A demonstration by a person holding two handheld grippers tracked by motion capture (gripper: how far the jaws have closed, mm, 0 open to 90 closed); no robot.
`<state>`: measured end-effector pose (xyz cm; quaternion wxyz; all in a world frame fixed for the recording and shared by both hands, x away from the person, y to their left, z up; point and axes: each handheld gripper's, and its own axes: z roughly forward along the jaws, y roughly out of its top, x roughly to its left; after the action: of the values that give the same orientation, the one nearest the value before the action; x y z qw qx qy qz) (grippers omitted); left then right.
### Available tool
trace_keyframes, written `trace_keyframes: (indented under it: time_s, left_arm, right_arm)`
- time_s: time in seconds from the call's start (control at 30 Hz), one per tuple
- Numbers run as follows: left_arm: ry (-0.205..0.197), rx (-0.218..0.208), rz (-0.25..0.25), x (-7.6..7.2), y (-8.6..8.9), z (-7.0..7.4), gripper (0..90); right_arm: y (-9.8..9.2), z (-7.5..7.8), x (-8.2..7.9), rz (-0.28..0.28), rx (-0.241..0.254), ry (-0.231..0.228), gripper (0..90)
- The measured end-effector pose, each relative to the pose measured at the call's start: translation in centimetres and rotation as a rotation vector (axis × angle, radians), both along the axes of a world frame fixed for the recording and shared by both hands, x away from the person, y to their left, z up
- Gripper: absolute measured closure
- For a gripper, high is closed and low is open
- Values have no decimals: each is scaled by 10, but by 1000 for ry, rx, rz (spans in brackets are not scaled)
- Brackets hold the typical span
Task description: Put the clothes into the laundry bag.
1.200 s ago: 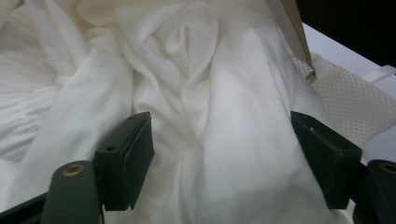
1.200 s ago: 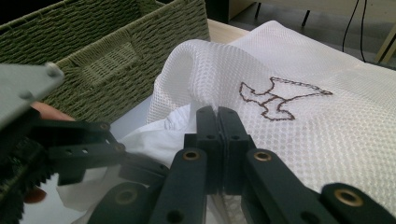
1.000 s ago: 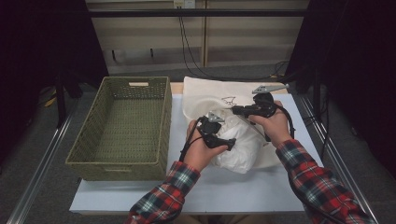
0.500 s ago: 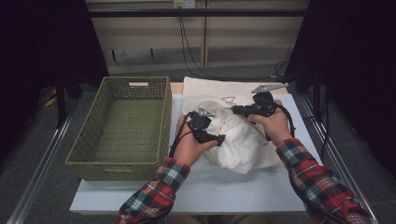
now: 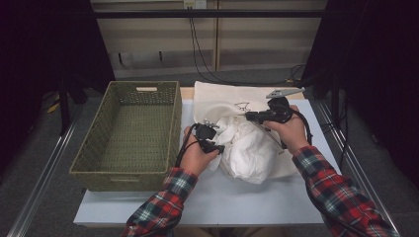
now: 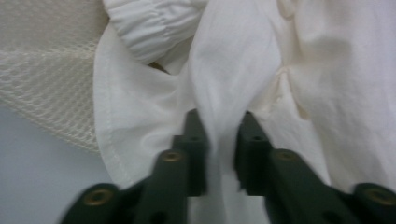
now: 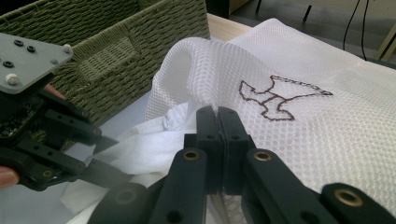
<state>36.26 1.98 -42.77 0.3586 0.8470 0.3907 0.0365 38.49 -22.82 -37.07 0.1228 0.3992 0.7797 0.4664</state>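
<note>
Woven green basket [image 5: 129,133] sits on the left half of the table [image 5: 207,197], long side running front to back, nothing in it that I can make out from the high view. Just right of it the left gripper [image 5: 210,139], held in the person's left hand [image 5: 197,155], w/ plaid sleeve coming up from the near edge. High view can't settle how its jaws stand; the left gripper view does: jaws pinched on a fold of the white garment [image 6: 243,84], cloth bunched up between them, a gathered cuff at top and mesh bag [image 6: 42,79] off to that view's left. Garment [image 5: 249,148] lies crumpled mid-table toward the right, partly on the white mesh laundry bag [image 5: 222,98], which spreads to the far edge. The bag has a dark stitched emblem [image 7: 280,95], sharp in the right gripper view, only a small mark from above. Right gripper [image 5: 252,116] is in the right hand [image 5: 289,131] over the bag's near part, grey plate on top. Right gripper view shows its jaws [image 7: 217,116] pressed together; mesh seems caught at their base, can't be sure. That view also catches the left gripper [image 7: 100,140] and basket wall [image 7: 116,51].
</note>
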Motion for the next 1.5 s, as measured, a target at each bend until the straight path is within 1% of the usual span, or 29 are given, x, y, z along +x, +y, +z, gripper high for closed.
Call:
trace_keyframes:
  time_s: [0.03,0.07,0.1,0.13,0.2,0.3,0.33,0.37,0.4,0.5,0.53,0.57,0.6,0.67,0.7,0.73,0.8,0.87,0.93,1.0,1.1,1.13,1.2,1.23,1.33,1.37,1.4,1.47,1.5]
  left_arm:
    - [16,-15,7,0,-1,2,853]
    - [11,-24,17,0,-3,5,883]
    - [2,-20,19,-1,-4,8,889]
    - [-1,-39,14,-1,-5,13,891]
    - [-13,-52,11,-2,-9,20,893]
    - [-17,-101,-6,-3,-15,31,892]
    - [-17,-100,-20,-4,-16,33,892]
    - [-21,-108,-23,-6,-20,35,892]
    - [-22,-102,-40,-7,-22,36,892]
    - [-6,-110,-59,-10,-28,31,876]
    - [7,-125,-53,-11,-30,28,846]
    - [15,-134,-54,-11,-31,26,775]
    - [21,-155,-51,-12,-32,22,721]
    - [31,-173,-58,-13,-34,19,582]
    - [25,-173,-63,-13,-35,18,503]
    - [13,-169,-60,-14,-36,18,464]
    - [21,-190,-53,-15,-37,18,441]
    - [19,-193,-55,-16,-38,18,406]
    - [24,-176,-70,-18,-40,15,383]
    - [19,-154,-81,-19,-44,10,360]
    - [23,-122,-92,-20,-48,1,367]
    - [26,-112,-96,-20,-50,-3,391]
    - [26,-82,-100,-21,-52,-7,481]
    - [30,-75,-104,-21,-54,-8,561]
    - [30,-56,-98,-21,-59,-11,727]
    - [29,-46,-101,-20,-59,-10,753]
    - [26,-49,-84,-19,-60,-11,769]
    - [24,-44,-76,-19,-60,-11,795]
    - [24,-55,-59,-18,-61,-11,803]
  right_arm:
    - [0,0,0,-2,-3,-1,891]
    - [0,0,0,1,-2,-1,891]
    - [0,0,0,2,-2,-1,891]
    - [0,0,0,0,-3,-1,891]
    - [0,0,0,-1,-3,-1,891]
    - [0,0,-1,2,0,1,891]
    - [0,0,-1,2,-1,1,891]
    - [1,-1,-1,1,-2,2,891]
    - [1,-1,-1,3,-1,3,891]
    - [0,-1,-1,2,-2,5,891]
    - [0,-1,-1,0,-1,4,891]
    - [0,-1,-1,1,-2,5,891]
    - [0,-1,-2,1,-3,6,891]
    - [0,0,-2,3,-5,1,891]
    - [-1,0,-2,1,-5,3,891]
    - [-1,0,-2,1,-4,5,891]
    - [-1,0,-2,2,-5,6,891]
    - [-1,0,-2,3,-4,4,891]
    - [-1,0,-2,4,-3,3,891]
    - [-1,0,-2,3,-4,3,891]
    - [0,0,-3,2,-5,5,891]
    - [0,0,-3,0,-4,8,891]
    - [0,0,-3,3,-4,6,891]
    - [-1,0,-3,3,-4,5,891]
    - [-1,1,-4,3,0,6,891]
    - [-1,1,-4,2,-1,7,891]
    - [-1,1,-4,2,-2,6,890]
    - [-1,1,-4,-1,1,6,891]
    - [-1,1,-4,3,3,5,891]
